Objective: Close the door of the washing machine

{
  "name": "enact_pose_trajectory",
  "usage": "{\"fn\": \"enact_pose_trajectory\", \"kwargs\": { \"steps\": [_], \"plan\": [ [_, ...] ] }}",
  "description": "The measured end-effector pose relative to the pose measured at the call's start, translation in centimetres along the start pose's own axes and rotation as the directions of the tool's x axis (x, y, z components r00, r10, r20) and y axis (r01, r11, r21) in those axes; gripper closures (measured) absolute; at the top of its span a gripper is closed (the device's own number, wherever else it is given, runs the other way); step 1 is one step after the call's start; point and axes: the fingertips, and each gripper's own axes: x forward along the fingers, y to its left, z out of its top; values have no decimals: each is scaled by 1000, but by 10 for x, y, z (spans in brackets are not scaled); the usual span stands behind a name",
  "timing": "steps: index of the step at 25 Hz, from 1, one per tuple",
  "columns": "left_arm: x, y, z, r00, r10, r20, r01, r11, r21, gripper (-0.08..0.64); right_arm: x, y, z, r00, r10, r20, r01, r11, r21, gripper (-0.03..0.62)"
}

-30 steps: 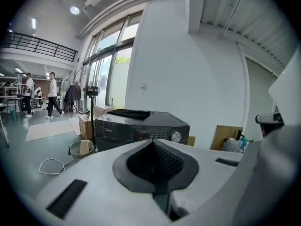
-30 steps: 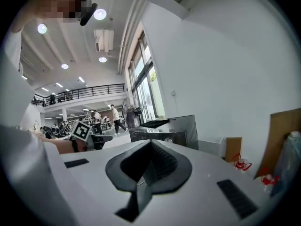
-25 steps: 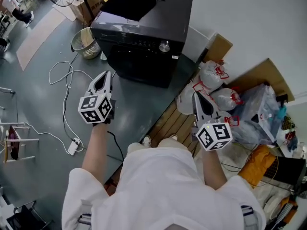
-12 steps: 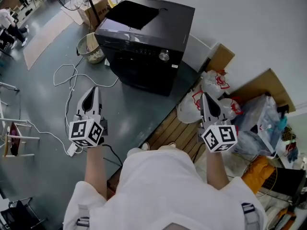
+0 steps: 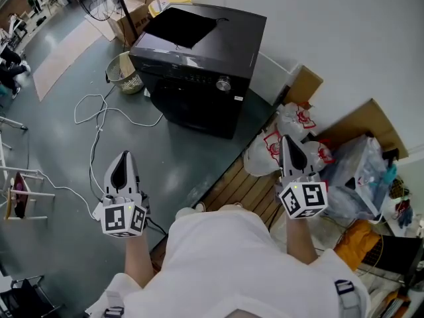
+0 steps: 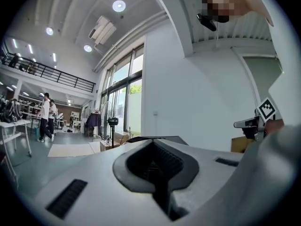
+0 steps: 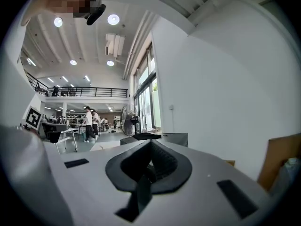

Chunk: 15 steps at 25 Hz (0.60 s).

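Black ribbed pads of the left gripper [image 6: 154, 145] are pressed together with nothing between them. The right gripper [image 7: 151, 146] is clenched the same way, also empty. Both point level, out across the room, and neither touches anything.

Seen from the head view, they hover over the grey floor [image 5: 172, 158], one on each side of the person's body. The washer [image 5: 199, 58] stands well apart from both, ahead by the white wall, a glossy black box with a silver knob [image 5: 223, 83] on its front panel. Its door [image 5: 192, 105] is the dark panel below the knob. It looks flush with the front, though whether it is latched cannot be told from here.

The door is probably a stiff hinged panel, light to swing but needing a firm last push to catch. Its gloss suggests a slippery surface, so pinching an edge would likely slide. Closed jaw tips pressed flat on the face, near the edge away from the hinge, would probably serve better. Which edge that is does not show.

A cable [image 5: 99, 114] loops on the floor left of the washer, and white bags [image 5: 265, 154] lie to its right.
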Motion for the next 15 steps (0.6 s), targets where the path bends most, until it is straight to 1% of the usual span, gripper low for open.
{"fn": "enact_pose_trajectory", "kwargs": {
  "steps": [4,10,15],
  "plan": [
    [3,3,4,1000,14,12,-14,999,-35,555,7,7,-3,1000,17,-7,-17,1000,-2,595],
    [13,-8,10,999,-26,28,27,999,-41,555,19,23,-2,999,49,-14,-49,999,-4,595],
    [17,-10,12,999,-41,35,43,997,-59,555,23,33,-2,997,70,-23,-70,997,-9,595]
  ]
}}
